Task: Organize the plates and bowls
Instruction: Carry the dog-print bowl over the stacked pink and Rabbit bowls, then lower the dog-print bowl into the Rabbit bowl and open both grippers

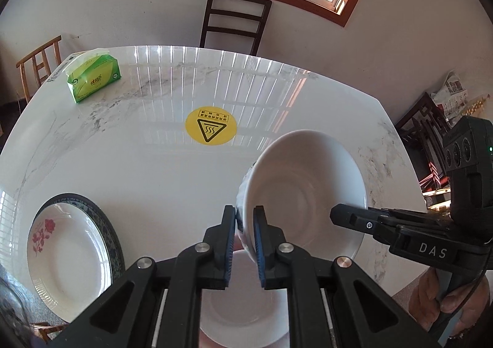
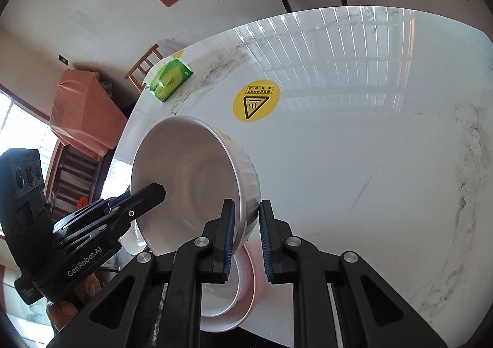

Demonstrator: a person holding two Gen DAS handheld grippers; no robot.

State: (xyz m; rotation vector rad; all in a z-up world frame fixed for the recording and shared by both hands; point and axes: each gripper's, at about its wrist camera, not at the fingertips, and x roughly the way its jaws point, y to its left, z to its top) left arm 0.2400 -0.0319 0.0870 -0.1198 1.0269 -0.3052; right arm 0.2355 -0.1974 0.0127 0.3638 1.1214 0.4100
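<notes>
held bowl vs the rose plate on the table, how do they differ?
The white bowl is deep and tilted, lifted off the table, its rim gripped on opposite sides by the left gripper and right gripper; the rose plate is shallow and lies flat, untouched. The bowl's inside is plain white with a ribbed outer wall; the plate carries a red rose print and sits on a blue-patterned plate. Both are white glazed crockery.

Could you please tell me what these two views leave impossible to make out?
- Left wrist view: the lower bowl is mostly hidden by the left claw.
- Same view: the patterned plate lies largely under the flowered plate.
- Right wrist view: the held bowl hides the plates.
</notes>
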